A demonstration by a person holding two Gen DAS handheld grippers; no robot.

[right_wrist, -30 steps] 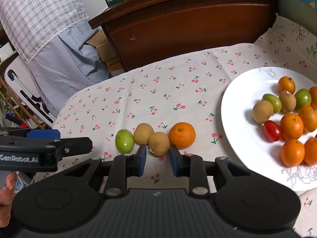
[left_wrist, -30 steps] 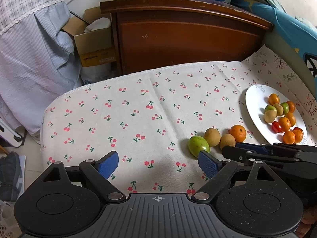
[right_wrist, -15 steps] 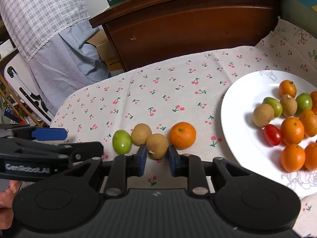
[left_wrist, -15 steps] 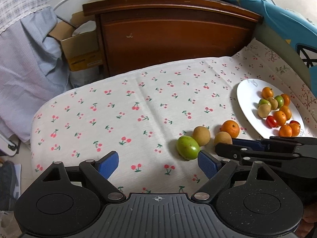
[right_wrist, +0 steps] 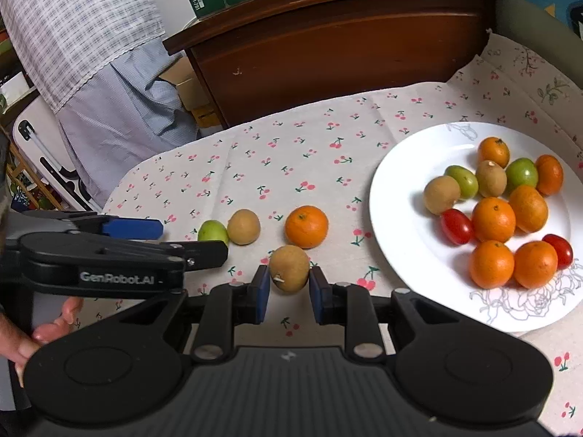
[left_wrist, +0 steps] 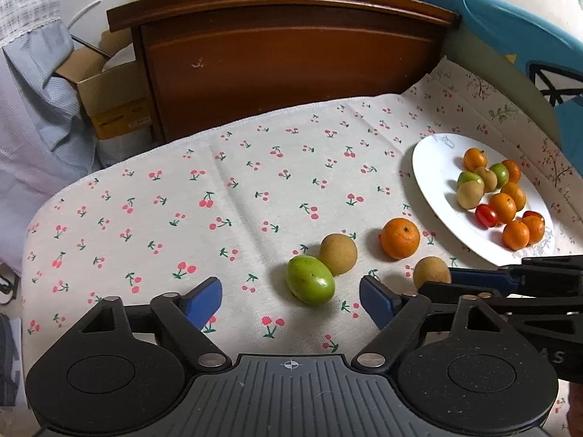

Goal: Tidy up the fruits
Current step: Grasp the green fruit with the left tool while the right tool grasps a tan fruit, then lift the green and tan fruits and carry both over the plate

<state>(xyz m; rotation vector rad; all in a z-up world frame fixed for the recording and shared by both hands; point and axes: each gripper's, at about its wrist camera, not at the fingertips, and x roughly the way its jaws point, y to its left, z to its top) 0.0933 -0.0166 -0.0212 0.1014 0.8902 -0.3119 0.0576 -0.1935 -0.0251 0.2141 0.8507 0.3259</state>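
The right gripper (right_wrist: 289, 286) pinches a brown fruit (right_wrist: 289, 268) between its blue pads, just left of the white plate (right_wrist: 400, 225); the pads cover the fruit's flanks. The left gripper (left_wrist: 290, 300) gapes wide, holding nothing, a green fruit (left_wrist: 310, 279) just ahead of it, further left of the plate. From the right wrist, the left gripper hides part of that green fruit, and the frame edge clips the plate.

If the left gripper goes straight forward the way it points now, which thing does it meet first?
Most likely the green fruit: it lies on the cloth just ahead of the open left gripper, roughly on its centre line, with a brown fruit touching it behind. Depth is hard to judge through the fisheye.
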